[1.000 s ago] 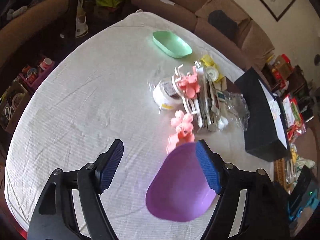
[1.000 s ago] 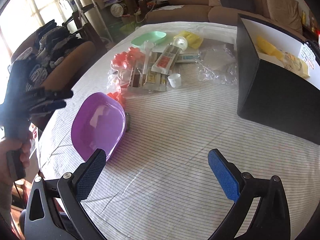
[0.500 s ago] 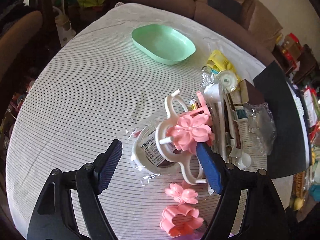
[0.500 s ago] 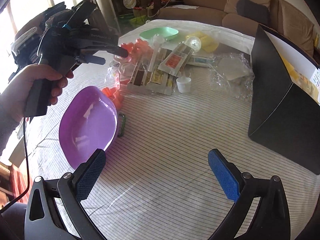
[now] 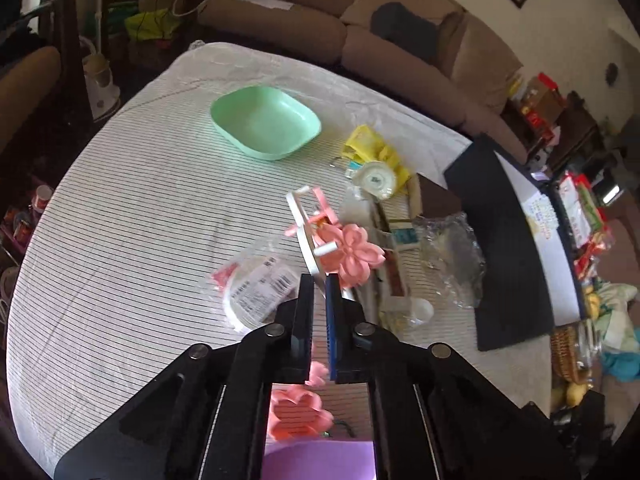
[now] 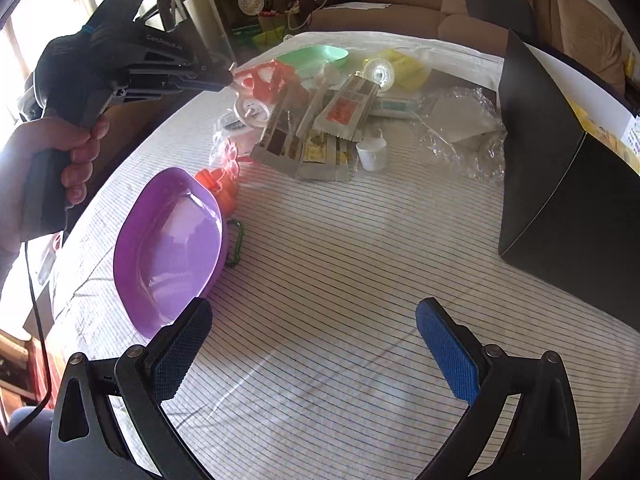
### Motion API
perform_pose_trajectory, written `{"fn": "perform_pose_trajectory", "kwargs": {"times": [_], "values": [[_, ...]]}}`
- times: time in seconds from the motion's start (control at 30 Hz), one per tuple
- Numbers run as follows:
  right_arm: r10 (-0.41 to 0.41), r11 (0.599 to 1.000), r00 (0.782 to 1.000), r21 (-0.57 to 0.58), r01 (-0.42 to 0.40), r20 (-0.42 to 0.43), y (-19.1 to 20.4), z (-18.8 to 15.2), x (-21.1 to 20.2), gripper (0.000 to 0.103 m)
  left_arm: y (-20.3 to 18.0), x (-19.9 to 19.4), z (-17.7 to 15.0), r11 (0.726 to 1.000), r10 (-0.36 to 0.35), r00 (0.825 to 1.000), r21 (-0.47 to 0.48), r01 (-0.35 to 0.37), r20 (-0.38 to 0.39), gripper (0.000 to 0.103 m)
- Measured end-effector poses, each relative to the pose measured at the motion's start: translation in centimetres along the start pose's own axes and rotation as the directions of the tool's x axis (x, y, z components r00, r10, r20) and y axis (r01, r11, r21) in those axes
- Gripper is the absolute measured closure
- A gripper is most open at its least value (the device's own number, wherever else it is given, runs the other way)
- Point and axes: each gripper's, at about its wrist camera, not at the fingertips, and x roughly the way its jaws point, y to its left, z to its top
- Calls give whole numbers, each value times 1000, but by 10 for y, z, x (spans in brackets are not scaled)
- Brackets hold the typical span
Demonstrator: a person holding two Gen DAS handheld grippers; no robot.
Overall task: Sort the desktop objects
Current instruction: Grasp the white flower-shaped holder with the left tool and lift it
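Where the left gripper [image 5: 319,280] stood wide half a second ago, its jaws have just been closing and are now clamped on the white plastic ring carrying a pink flower-shaped cutter [image 5: 349,255], lifted clear of the striped tablecloth [image 5: 132,208]. Sorting into the purple plastic dish [image 6: 170,248] seems likely next; the right gripper [image 6: 314,346] is held wide and empty.

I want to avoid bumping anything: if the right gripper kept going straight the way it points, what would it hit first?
Probably only the striped tablecloth: the open right gripper points down at a bare patch between the purple bowl and the black box. Depth is hard to judge.
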Motion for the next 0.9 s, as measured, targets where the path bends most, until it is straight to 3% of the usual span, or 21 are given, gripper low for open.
{"fn": "perform_pose_trajectory", "kwargs": {"times": [0.13, 0.23, 0.3, 0.33, 0.37, 0.43, 0.47, 0.63, 0.77, 0.8, 0.87, 0.9], "values": [[2, 1000, 1000, 6, -2, 12, 3, -1, -14, 0, -36, -4, -6, 997, -44, 998, 57, 46, -34, 102], [-1, 1000, 1000, 20, 1, 18, 0, -2, -24, 0, -55, -8, -6, 996, 14, 1000, 92, -14, -4, 101], [-6, 1000, 1000, 21, 5, 27, -2, -4, -31, 0, -45, -15, 0, 999, 32, 999, 38, -33, 25, 99], [-10, 1000, 999, 17, 10, 31, -4, -5, -34, 0, -36, -19, 3, 999, 50, 998, 5, -50, 40, 88], [-16, 1000, 999, 12, 15, 34, -5, -6, -36, 0, -24, -23, 6, 998, 66, 996, -24, -64, 54, 69], [-27, 1000, 999, 5, 26, 37, -9, -7, -36, 0, 1, -24, 10, 991, 118, 991, -78, -112, 68, 44], [-27, 1000, 999, 7, 27, 34, -12, -7, -35, 0, 12, -21, 12, 987, 130, 990, -101, -124, 60, 43], [-4, 1000, 1000, 23, 4, 14, -15, -9, -20, 0, 48, 12, 11, 973, 151, 988, -176, -152, -20, 43], [-1, 1000, 1000, 5, 1, -7, -12, -12, -9, 0, 47, 33, 9, 978, 125, 992, -161, -129, -34, 47], [-2, 1000, 1000, 4, 2, -12, -12, -13, -7, 0, 45, 37, 9, 979, 124, 992, -159, -128, -37, 51], [-3, 1000, 1000, 8, 4, -17, -14, -14, -4, 0, 41, 42, 10, 981, 94, 995, -167, -99, -40, 84], [-5, 1000, 1000, 12, 5, -18, -16, -15, -3, 0, 37, 41, 11, 982, 84, 996, -168, -87, -27, 85]]}}
